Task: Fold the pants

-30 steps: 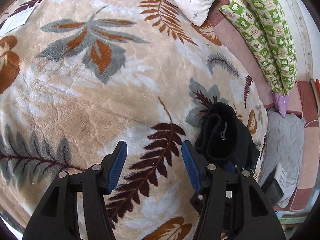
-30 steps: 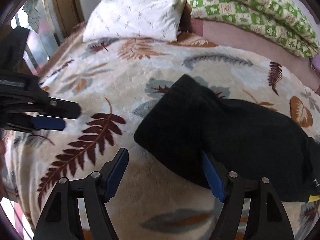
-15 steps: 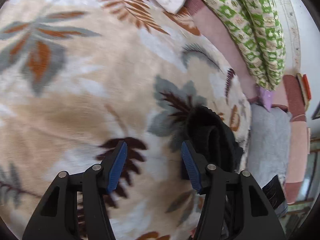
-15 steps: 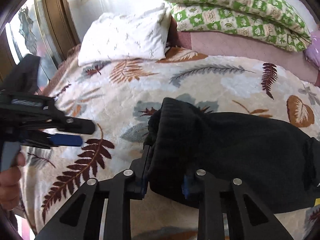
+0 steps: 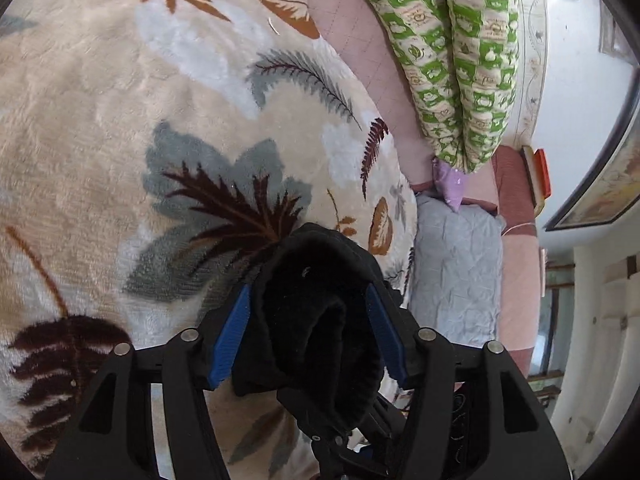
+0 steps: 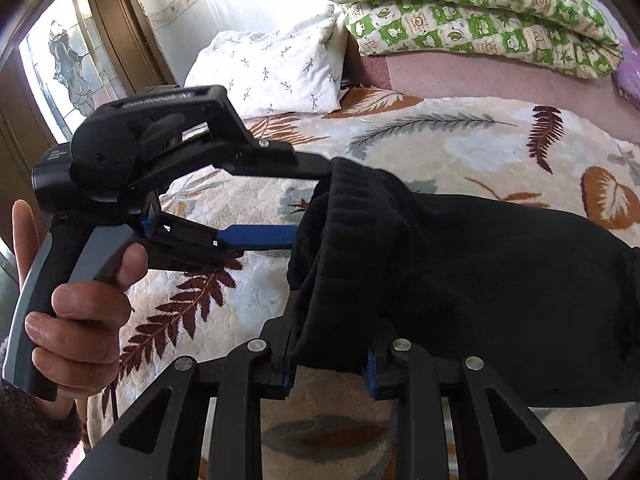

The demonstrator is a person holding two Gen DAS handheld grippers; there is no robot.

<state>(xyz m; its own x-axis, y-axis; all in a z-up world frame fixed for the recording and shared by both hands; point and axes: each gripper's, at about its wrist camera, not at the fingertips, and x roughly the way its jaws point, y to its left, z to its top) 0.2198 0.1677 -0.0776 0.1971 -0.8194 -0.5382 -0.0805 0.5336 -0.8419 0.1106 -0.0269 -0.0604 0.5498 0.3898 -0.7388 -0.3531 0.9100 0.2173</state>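
Note:
The black pants (image 6: 500, 280) lie folded on a leaf-patterned blanket (image 6: 460, 148), stretching to the right. My right gripper (image 6: 328, 372) is shut on the near part of their ribbed end and lifts it. My left gripper (image 5: 306, 340) is open, and the same ribbed end (image 5: 316, 300) sits between its blue pads (image 5: 228, 340). In the right wrist view the left gripper (image 6: 308, 204) reaches in from the left, one finger over and one beside the fabric.
A white pillow (image 6: 272, 68) and a green patterned quilt (image 6: 460, 4) lie at the head of the bed. A grey cloth (image 5: 456, 272) and a lilac pillow (image 5: 450, 180) lie beyond the blanket's edge. A window and wooden frame (image 6: 72, 64) stand at left.
My right gripper closed on the pants' ribbed end and raised it. My left gripper moved right across the blanket until the end sits between its open fingers.

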